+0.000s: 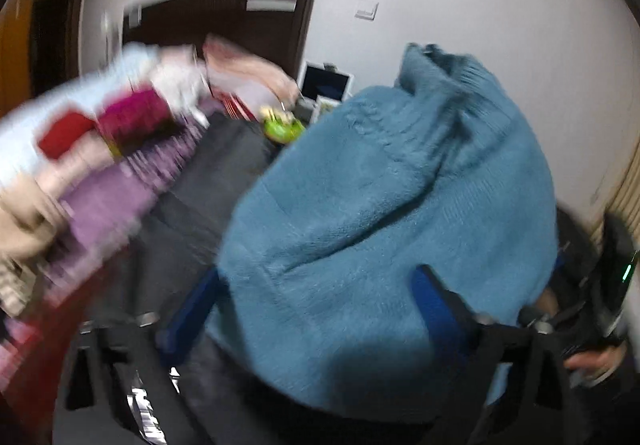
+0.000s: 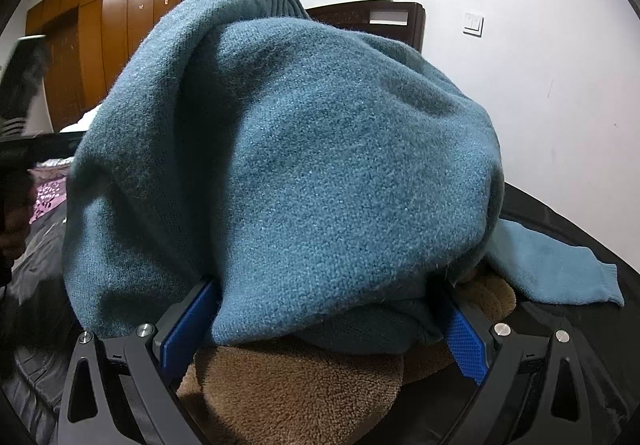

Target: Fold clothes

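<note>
Blue sweater fills both views, bunched into a high mound over the dark bed cover. The right hand-held gripper has its blue pads spread wide, knit draped between and over them; whether it grips the fabric I cannot tell. Beneath the sweater lies a brown fleece garment, touching it. One sleeve trails out right of the mound onto the cover. The left hand-held gripper likewise stands wide with sweater across it. Left of the mound, blurred, a pile of mixed clothes.
</note>
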Available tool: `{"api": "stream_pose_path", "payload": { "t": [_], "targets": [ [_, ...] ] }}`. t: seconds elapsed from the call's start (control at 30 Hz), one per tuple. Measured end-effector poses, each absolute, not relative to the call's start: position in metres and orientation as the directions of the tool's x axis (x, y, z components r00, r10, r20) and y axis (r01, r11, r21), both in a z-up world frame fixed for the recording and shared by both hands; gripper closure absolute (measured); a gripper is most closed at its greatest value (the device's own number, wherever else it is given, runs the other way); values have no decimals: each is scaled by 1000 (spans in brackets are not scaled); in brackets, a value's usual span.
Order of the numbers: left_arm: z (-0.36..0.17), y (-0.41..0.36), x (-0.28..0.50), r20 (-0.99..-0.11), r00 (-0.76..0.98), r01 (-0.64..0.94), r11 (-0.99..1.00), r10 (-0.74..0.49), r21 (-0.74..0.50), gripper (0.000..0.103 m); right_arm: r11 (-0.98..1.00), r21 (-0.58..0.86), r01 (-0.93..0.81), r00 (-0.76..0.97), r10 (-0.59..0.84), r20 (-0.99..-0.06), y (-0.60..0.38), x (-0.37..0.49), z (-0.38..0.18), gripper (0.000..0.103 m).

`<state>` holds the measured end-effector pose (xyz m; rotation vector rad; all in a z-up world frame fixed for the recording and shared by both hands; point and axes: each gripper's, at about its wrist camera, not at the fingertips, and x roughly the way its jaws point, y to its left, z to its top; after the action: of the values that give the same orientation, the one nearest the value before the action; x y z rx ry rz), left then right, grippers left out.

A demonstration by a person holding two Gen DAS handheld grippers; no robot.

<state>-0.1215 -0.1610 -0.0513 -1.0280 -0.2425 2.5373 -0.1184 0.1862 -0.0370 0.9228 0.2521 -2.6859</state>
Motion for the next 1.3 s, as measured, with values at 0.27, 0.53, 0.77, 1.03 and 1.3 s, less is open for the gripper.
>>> {"api": "stream_pose_path", "payload": {
  "t": [0.27, 0.53, 0.77, 1.03, 1.3],
  "targets": [
    [-37, -137, -100, -598, -718, -267, -934, 356, -237, 80, -943, -69, 327, -755, -217, -619, 190, -118, -25, 0],
    [4, -146, -32, -425, -846, -248, -943, 322, -221, 83, -946, -33, 321, -784, -246, -570, 158, -115, -25, 1],
    [34, -168, 28, -291, -900, -264, -938, 324, -227, 92, -960, 109, 258, -842, -279, -461, 190, -89, 25, 1],
    [33, -180, 58, -297, -905, -259, -948, 305, -184, 92, -959, 112, 259, -853, -281, -439, 217, -167, 39, 1],
    [28, -216, 74, -275, -925, -193, -946, 263, -259, 92, -945, 43, 326, -834, -308, -458, 233, -153, -22, 1]
  ]
}}
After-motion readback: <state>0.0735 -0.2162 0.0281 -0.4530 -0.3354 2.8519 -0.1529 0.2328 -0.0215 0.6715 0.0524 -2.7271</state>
